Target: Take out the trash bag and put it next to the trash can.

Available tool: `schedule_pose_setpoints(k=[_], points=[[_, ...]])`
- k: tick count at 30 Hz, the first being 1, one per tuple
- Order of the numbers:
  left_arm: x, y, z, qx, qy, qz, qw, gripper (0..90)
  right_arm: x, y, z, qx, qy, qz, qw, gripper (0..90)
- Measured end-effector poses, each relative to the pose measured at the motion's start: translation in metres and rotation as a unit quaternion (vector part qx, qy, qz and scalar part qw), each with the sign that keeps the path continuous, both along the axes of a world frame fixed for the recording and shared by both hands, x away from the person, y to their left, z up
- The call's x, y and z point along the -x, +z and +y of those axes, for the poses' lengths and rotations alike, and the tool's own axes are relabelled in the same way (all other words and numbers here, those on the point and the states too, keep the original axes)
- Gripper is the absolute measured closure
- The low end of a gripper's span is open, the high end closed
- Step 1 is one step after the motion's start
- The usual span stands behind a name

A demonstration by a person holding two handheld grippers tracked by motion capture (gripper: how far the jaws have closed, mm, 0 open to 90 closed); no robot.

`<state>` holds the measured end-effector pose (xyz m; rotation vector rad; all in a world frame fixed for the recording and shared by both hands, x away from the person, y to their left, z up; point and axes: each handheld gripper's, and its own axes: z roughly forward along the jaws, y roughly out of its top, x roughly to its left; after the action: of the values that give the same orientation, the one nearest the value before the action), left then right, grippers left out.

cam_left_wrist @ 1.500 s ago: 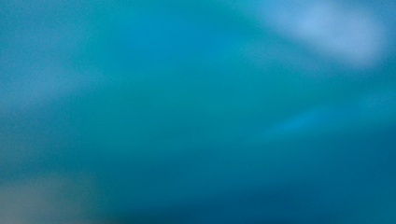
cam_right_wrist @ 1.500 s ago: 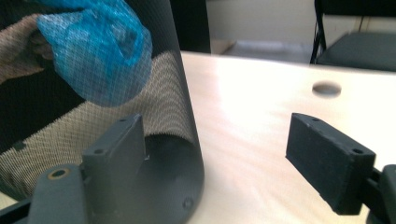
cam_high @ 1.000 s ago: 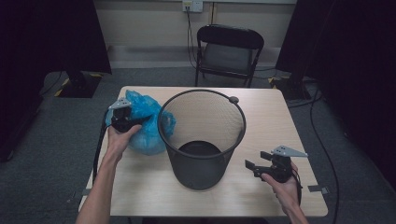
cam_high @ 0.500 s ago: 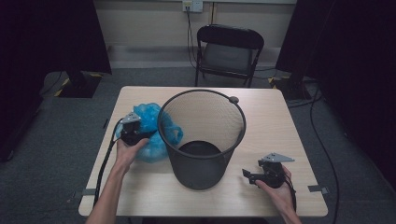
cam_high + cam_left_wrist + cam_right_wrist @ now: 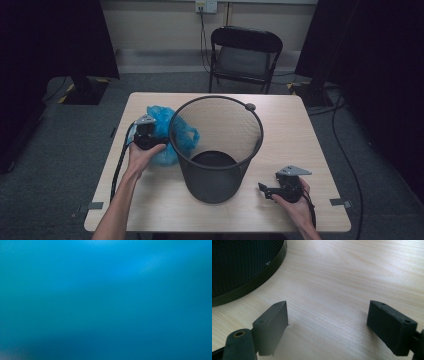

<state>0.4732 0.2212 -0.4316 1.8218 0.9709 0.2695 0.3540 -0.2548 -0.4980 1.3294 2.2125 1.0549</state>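
Observation:
A black mesh wastebasket (image 5: 217, 150) stands upright in the middle of the wooden table (image 5: 310, 145). A crumpled blue plastic bag (image 5: 165, 135) lies against its left side. My left gripper (image 5: 150, 136) is pushed into the bag; its jaws have just been opening, but the bag hides them. Blurred blue plastic (image 5: 105, 300) covers the left gripper view. My right gripper (image 5: 263, 189) rests low over the table to the right of the basket, pointing at its base. Its jaws stand open, with bare wood between them (image 5: 327, 312). The basket's bottom band (image 5: 249, 287) is at the upper left there.
A black folding chair (image 5: 245, 55) stands behind the table's far edge. Cables run over the grey carpet on the right (image 5: 345, 150), and a cable trails from the left gripper off the table's left edge (image 5: 119, 165). Dark curtains flank the room.
My left hand has come down and to the right, bringing the blue bag against the basket. My right gripper has sunk a little toward the table.

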Motion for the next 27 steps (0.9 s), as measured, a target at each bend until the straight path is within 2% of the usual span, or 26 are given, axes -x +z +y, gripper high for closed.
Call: schedule_pose_setpoints(k=[2,4,6,10,11,12,13,14,15,18,19,21,22,25,27], points=[[0.004,0.005,0.003,0.001,0.002,0.002,1.0,40.9,0.0,0.0,0.0,0.001,0.001,-0.001,1.0,16.2],[0.009,0.011,0.008,-0.009,0.009,-0.001,0.9999,36.3,0.001,-0.001,0.001,0.003,0.0,-0.004,1.0,16.1],[0.015,0.017,0.014,-0.007,0.018,-0.001,0.9998,29.1,0.001,0.0,0.001,0.001,0.0,-0.003,1.0,16.1],[0.025,0.025,0.025,-0.005,0.029,-0.007,0.9995,23.3,0.001,0.0,0.001,0.003,-0.001,-0.002,1.0,16.1],[0.028,0.028,0.028,-0.007,0.035,-0.01,0.9993,24.2,0.001,0.0,0.001,0.002,-0.001,-0.002,1.0,16.1],[0.031,0.029,0.031,-0.011,0.04,-0.015,0.999,26.4,0.001,-0.001,0.001,0.002,-0.002,-0.002,1.0,16.1],[0.033,0.03,0.032,-0.005,0.04,-0.017,0.999,27.9,0.001,0.0,0.001,0.003,-0.001,-0.002,1.0,16.1],[0.035,0.031,0.035,-0.004,0.035,-0.023,0.9991,36.0,0.001,-0.001,0.002,0.003,-0.001,-0.002,1.0,16.1],[0.036,0.033,0.037,-0.004,0.035,-0.029,0.9989,51.5,0.001,0.0,0.002,0.003,-0.001,-0.002,1.0,16.1],[0.029,0.035,0.037,0.003,0.024,-0.015,0.9996,83.7,0.001,0.0,0.002,0.003,-0.001,-0.002,1.0,16.1],[0.024,0.035,0.035,0.002,0.022,-0.013,0.9997,87.8,0.001,-0.001,0.002,0.004,-0.002,-0.003,1.0,16.1],[0.014,0.038,0.029,0.008,0.023,-0.01,0.9996,89.6,0.001,-0.001,0.002,0.004,-0.002,-0.003,1.0,16.1],[0.008,0.04,0.025,0.006,0.023,-0.019,0.9995,89.7,0.001,-0.001,0.002,0.004,-0.002,-0.003,1.0,16.1],[-0.007,0.056,0.02,0.023,0.028,-0.039,0.9986,89.8,0.001,-0.001,0.002,0.002,-0.002,-0.003,1.0,16.1],[-0.012,0.061,0.017,0.024,0.029,-0.038,0.9986,89.5,0.001,-0.001,0.002,0.001,-0.001,-0.002,1.0,16.1]])
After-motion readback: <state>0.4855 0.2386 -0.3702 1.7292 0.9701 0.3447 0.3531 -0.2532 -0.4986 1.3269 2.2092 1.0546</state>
